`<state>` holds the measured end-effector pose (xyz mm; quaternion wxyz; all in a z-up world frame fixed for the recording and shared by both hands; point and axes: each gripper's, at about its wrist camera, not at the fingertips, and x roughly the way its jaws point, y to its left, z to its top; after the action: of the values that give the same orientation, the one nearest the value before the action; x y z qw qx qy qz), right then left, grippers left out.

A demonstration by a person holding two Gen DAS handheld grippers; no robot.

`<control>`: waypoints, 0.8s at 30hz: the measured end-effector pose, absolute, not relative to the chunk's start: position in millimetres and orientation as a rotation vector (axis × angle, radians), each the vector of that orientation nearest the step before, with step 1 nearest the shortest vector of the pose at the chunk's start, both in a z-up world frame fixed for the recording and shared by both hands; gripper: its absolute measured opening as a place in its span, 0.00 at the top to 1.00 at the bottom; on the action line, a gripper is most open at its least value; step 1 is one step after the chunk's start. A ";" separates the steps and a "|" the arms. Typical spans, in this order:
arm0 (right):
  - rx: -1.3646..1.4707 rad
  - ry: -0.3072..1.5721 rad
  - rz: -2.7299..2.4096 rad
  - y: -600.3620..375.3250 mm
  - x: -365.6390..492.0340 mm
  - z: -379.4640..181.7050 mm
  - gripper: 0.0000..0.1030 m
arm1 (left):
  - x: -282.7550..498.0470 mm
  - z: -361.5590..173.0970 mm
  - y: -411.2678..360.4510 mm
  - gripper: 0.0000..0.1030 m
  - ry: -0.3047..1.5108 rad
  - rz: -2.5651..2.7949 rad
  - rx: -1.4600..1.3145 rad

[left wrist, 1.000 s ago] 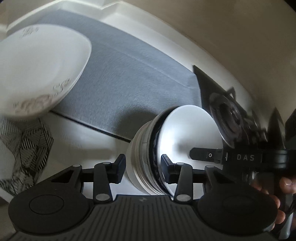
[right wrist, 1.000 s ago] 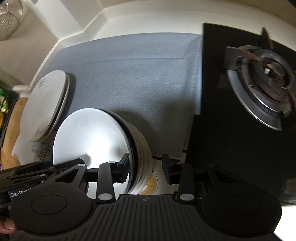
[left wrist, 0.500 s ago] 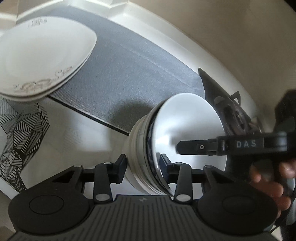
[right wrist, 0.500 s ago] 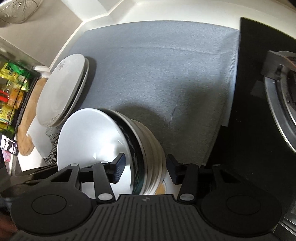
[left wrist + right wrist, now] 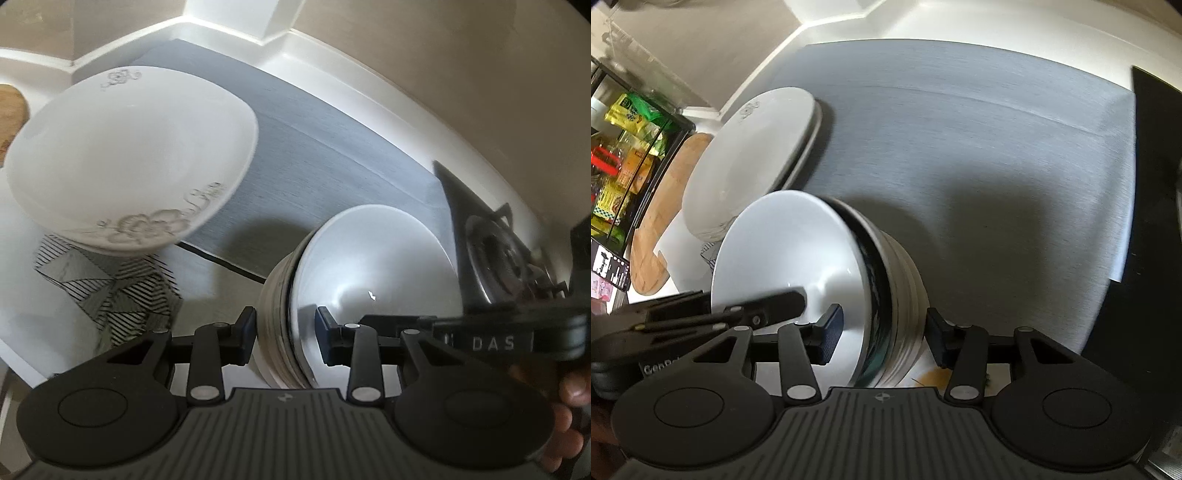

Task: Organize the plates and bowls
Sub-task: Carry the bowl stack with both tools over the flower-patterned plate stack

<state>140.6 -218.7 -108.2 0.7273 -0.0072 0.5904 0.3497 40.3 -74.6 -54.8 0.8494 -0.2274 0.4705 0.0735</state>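
Note:
A stack of nested bowls [image 5: 369, 258], white on top with a dark-rimmed one under it, stands between my two grippers. My left gripper [image 5: 284, 336] straddles its left wall, one pad outside and one inside the top bowl, and the jaws are closing on it. My right gripper [image 5: 882, 336] grips the opposite wall [image 5: 897, 280] the same way. Each gripper shows in the other's view: the right gripper's finger [image 5: 480, 343], the left gripper's finger [image 5: 757, 314]. The stack's foot is hidden. White flower-patterned plates [image 5: 129, 155] [image 5: 753, 162] sit stacked to the left.
A grey mat [image 5: 332, 155] [image 5: 979, 147] covers the counter behind the bowls. A black hob with a burner [image 5: 509, 254] lies to the right. A line-patterned cloth [image 5: 103, 291] lies under the plates. A wooden board [image 5: 665, 206] and a shelf of packets [image 5: 624, 147] are at the far left.
Both grippers and the bowl stack shifted left toward the plates and the mat; the hob slid out to the right. The right jaws widened to take the whole stack wall. The left jaws narrowed.

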 end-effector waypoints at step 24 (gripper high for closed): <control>0.070 1.313 0.757 -223.1 140.6 -114.2 0.52 | 33.6 -55.3 -77.0 0.62 0.970 0.179 -0.466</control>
<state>140.6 -223.1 -114.2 0.7259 0.0317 0.5953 0.3431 33.6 -77.0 -55.3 0.8549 -0.2216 0.4612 0.0852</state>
